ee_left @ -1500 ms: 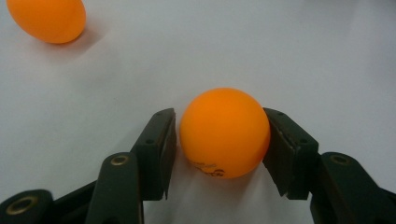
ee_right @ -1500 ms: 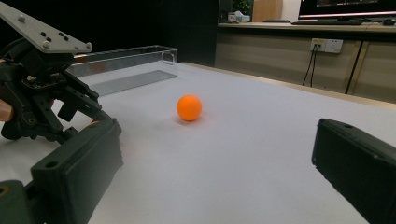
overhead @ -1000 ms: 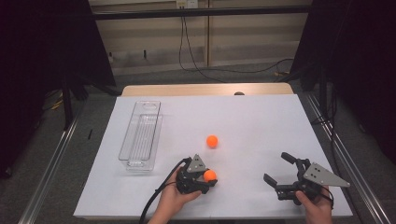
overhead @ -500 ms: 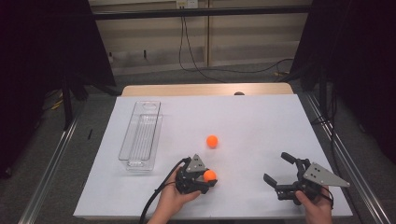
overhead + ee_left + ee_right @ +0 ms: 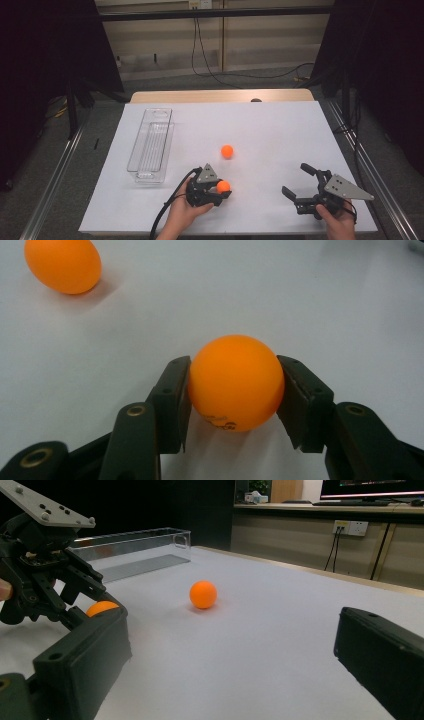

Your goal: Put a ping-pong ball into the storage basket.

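Observation:
My left gripper (image 5: pixel 221 188) is shut on an orange ball (image 5: pixel 223 186) near the table's front edge; in the left gripper view both black pads press the sides of that held ball (image 5: pixel 236 382), which rests on the white surface. A second orange ball (image 5: pixel 227 151) lies loose on the table a little farther back, seen again at the top left as the loose ball (image 5: pixel 63 265) and as the loose ball (image 5: pixel 203 594). My right gripper (image 5: pixel 299 181) stands open at the front right with nothing between its jaws, and the left gripper (image 5: pixel 95 600) shows at the left of its view.
A clear plastic tray (image 5: pixel 150 144) lies lengthwise on the left part of the white table (image 5: pixel 280 130), also visible as the tray (image 5: pixel 135 550). A cable trails from the left gripper off the front edge. Dark curtains flank both sides.

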Action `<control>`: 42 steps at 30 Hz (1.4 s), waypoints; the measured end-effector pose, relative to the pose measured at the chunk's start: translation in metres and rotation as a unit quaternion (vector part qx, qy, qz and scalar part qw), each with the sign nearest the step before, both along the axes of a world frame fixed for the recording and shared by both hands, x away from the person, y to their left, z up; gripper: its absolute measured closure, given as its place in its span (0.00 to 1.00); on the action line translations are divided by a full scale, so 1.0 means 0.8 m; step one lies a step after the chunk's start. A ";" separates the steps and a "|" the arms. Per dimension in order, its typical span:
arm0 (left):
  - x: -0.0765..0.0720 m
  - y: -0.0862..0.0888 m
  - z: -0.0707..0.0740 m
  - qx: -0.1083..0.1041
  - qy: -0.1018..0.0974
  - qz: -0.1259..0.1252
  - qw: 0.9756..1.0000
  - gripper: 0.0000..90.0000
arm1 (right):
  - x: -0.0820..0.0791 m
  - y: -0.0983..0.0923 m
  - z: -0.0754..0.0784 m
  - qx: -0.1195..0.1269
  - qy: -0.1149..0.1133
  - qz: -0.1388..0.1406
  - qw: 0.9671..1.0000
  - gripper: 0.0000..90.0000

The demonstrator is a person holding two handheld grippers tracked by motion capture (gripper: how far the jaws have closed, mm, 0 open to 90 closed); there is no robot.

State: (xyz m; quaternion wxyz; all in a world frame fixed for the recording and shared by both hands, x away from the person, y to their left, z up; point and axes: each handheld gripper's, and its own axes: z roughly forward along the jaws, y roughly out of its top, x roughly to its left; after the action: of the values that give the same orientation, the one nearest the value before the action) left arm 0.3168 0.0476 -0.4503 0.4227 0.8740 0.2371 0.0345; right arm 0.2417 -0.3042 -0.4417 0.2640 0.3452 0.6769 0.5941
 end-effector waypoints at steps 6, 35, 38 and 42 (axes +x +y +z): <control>0.001 0.002 0.002 -0.005 0.003 0.004 1.000 0.56 | 0.000 -0.001 0.000 0.000 0.000 0.001 1.000 0.01; 0.008 0.016 0.012 -0.024 0.005 0.023 0.999 0.56 | 0.001 0.000 -0.001 -0.003 0.001 0.000 1.000 0.01; 0.008 0.017 0.013 -0.025 0.006 0.023 0.999 0.56 | 0.001 0.000 -0.001 -0.004 0.000 0.001 1.000 0.01; 0.008 0.017 0.014 -0.027 0.008 0.026 0.999 0.56 | 0.001 0.000 -0.001 -0.004 0.000 0.001 1.000 0.01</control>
State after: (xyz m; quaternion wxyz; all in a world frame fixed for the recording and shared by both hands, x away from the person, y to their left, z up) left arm 0.3228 0.0608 -0.4394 0.4434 0.8560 0.2636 0.0324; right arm 0.2423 -0.3041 -0.4422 0.2647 0.3439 0.6793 0.5918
